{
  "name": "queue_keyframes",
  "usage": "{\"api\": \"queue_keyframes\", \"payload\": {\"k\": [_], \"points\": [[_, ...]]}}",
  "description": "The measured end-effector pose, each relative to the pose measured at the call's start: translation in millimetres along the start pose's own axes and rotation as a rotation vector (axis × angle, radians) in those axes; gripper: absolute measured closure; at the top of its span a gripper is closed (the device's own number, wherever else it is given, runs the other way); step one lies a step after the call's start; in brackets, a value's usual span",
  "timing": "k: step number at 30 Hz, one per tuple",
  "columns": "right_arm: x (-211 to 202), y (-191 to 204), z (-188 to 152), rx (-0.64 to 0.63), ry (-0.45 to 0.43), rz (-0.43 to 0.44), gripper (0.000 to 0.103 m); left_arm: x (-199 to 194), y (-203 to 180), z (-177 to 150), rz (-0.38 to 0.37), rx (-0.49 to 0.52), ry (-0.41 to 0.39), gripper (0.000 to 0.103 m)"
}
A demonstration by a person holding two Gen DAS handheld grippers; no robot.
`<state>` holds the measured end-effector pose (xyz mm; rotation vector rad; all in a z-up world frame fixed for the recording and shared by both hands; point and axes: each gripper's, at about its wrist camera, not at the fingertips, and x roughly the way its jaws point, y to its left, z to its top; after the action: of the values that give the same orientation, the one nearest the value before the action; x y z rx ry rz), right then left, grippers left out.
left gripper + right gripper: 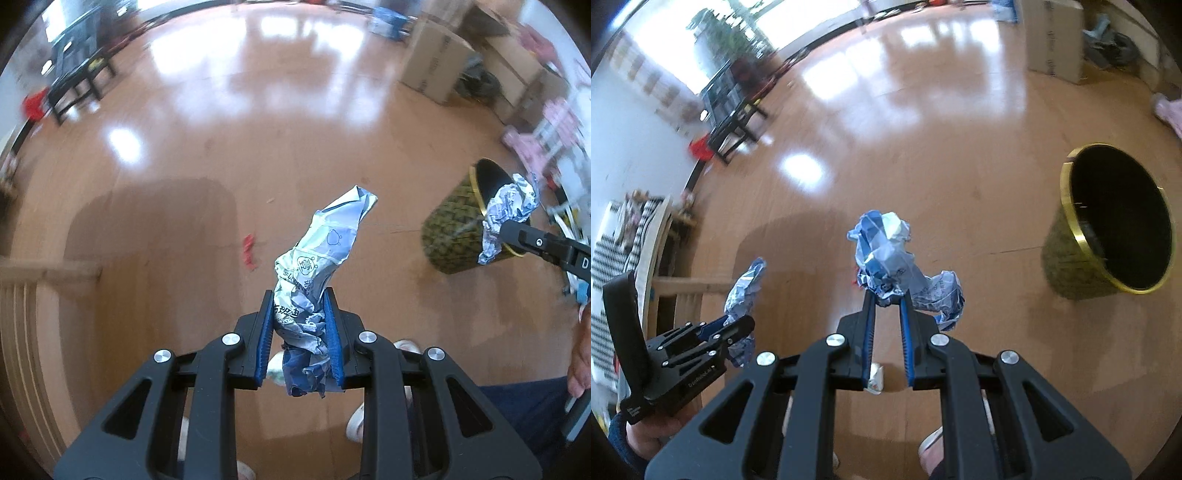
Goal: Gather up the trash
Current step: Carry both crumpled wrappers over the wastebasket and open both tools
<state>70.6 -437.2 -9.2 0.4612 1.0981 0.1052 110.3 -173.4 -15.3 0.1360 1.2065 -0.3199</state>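
Note:
My left gripper is shut on a crumpled blue-and-white wrapper, held above the wooden floor. My right gripper is shut on another crumpled blue-and-white wrapper. A trash bin with a gold rim, dark inside and patterned olive outside, stands on the floor to the right of both grippers. In the left wrist view the right gripper holds its wrapper in front of the bin. In the right wrist view the left gripper and its wrapper show at lower left.
A small red scrap lies on the floor ahead. Cardboard boxes and pink items stand at the far right. A black bench stands at the far left. A wooden furniture edge is at near left. My shoes show below.

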Motion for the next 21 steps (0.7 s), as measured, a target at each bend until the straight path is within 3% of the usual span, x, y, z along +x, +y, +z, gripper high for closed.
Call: {"api": "queue_keyframes", "payload": {"k": [6, 12, 16, 21], "points": [[-46, -85, 30, 0.154, -0.097, -0.109, 0.089, 27, -128, 60, -0.089, 0.198, -0.014, 0.078], [-71, -177, 55, 0.318, -0.113, -0.193, 0.089, 76, -237, 92, -0.193, 0.329, 0.04, 0.078], [-70, -209, 70, 0.342, -0.115, -0.271, 0.089, 106, -285, 103, -0.273, 0.369, 0.065, 0.078], [-57, -233, 76, 0.381, -0.094, -0.28, 0.089, 137, -311, 109, -0.292, 0.363, 0.099, 0.077]]}}
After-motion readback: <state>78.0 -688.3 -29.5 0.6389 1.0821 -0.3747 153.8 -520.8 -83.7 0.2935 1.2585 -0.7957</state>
